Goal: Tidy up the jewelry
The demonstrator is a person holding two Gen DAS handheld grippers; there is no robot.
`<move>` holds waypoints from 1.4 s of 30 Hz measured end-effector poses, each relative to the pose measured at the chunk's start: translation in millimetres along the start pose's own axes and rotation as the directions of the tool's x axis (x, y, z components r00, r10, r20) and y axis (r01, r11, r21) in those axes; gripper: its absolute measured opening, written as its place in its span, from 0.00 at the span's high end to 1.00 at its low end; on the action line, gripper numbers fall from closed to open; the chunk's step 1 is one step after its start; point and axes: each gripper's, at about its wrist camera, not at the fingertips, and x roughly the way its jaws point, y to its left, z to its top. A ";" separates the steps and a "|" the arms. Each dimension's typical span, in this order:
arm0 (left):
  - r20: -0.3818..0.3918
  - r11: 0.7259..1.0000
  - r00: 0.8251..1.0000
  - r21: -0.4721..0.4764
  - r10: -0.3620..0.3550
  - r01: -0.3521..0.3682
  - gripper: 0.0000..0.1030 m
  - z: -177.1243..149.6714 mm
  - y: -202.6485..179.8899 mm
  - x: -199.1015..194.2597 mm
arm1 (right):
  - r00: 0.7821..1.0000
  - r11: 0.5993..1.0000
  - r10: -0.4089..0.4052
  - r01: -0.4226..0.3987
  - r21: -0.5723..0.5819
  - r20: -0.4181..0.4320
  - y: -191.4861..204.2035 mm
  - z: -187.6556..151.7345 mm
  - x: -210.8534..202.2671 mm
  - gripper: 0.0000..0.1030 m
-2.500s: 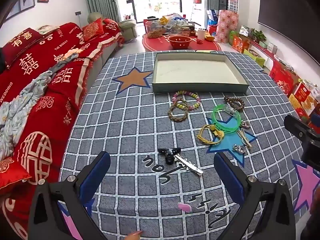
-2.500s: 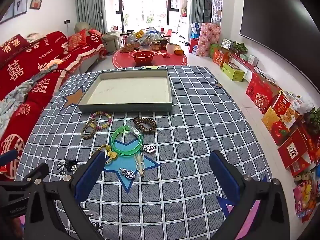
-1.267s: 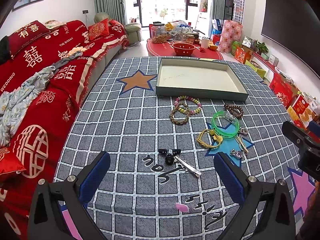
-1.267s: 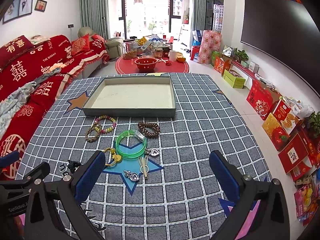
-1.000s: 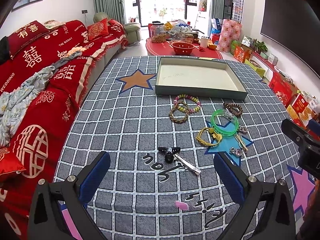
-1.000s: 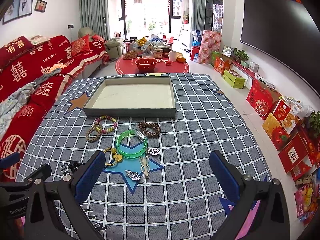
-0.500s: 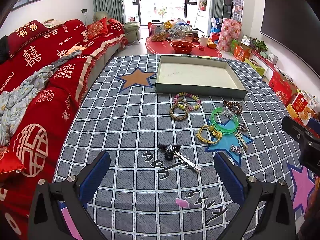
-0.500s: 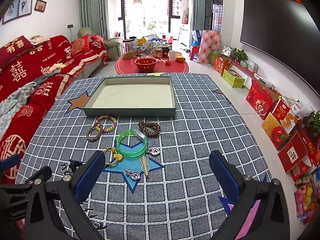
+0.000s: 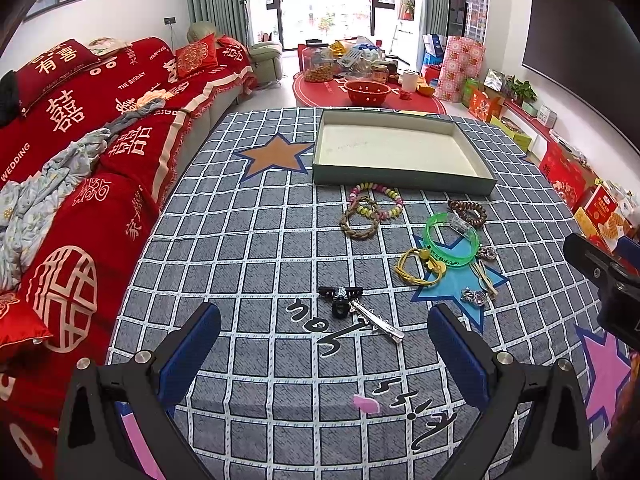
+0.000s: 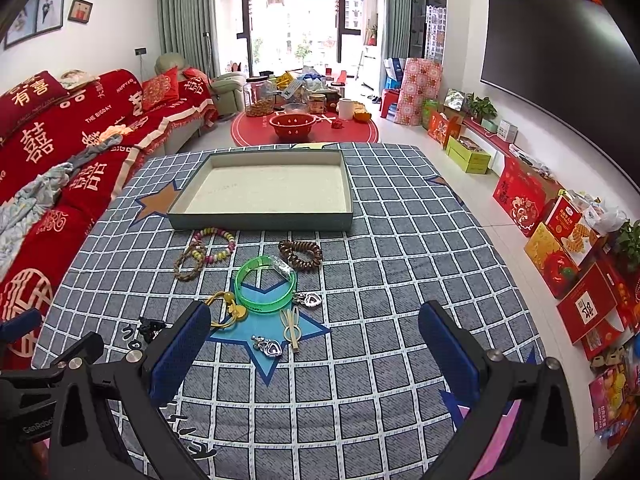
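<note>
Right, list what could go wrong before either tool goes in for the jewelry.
1. The green bangle touches the yellow cord and lies close to a heart charm; gripping it could drag those along.
2. The beaded bracelet and braided one overlap, so one pick may lift both.
3. The silver clip lies flat on the cloth; the left tool may pinch fabric or slip off.
</note>
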 end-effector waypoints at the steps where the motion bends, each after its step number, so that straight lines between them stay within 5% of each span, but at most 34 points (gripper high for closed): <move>1: 0.000 1.000 1.000 0.003 -0.001 0.001 0.00 -1.2 -0.1 -0.2 | 1.000 1.000 -0.001 0.001 0.001 -0.001 0.3 -0.2 -0.4 0.00; 42: -0.007 1.000 1.000 0.009 -0.003 0.003 0.00 1.9 -2.5 1.3 | 1.000 1.000 -0.002 0.002 0.005 -0.010 0.4 -2.0 1.1 0.00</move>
